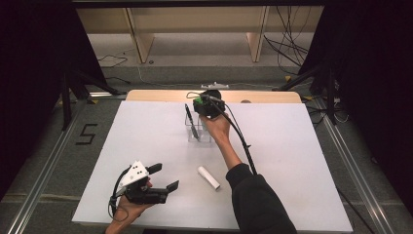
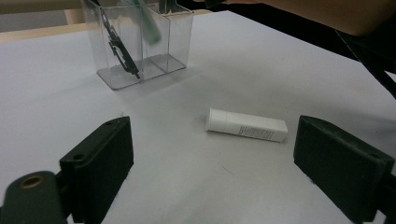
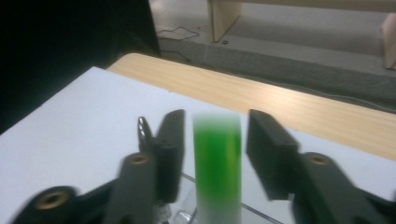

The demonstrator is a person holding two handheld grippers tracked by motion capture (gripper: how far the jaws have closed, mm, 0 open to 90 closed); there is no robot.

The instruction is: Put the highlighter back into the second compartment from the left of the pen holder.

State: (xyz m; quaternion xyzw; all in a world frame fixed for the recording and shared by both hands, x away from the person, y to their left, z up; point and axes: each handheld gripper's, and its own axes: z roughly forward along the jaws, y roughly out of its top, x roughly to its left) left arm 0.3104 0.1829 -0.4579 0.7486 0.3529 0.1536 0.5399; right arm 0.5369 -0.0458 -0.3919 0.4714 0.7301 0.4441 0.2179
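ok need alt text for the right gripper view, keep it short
A blurred green tube stands upright between the right gripper's two black jaws, with a small gap on each side, over the rim of a clear box. Behind it lie the white table, its wooden edge and the grey floor.

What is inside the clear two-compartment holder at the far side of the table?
In the clear holder, a black pen-like item leans in one compartment and a green tube stands in the other, between the right gripper's open jaws. Its lower end is hidden.
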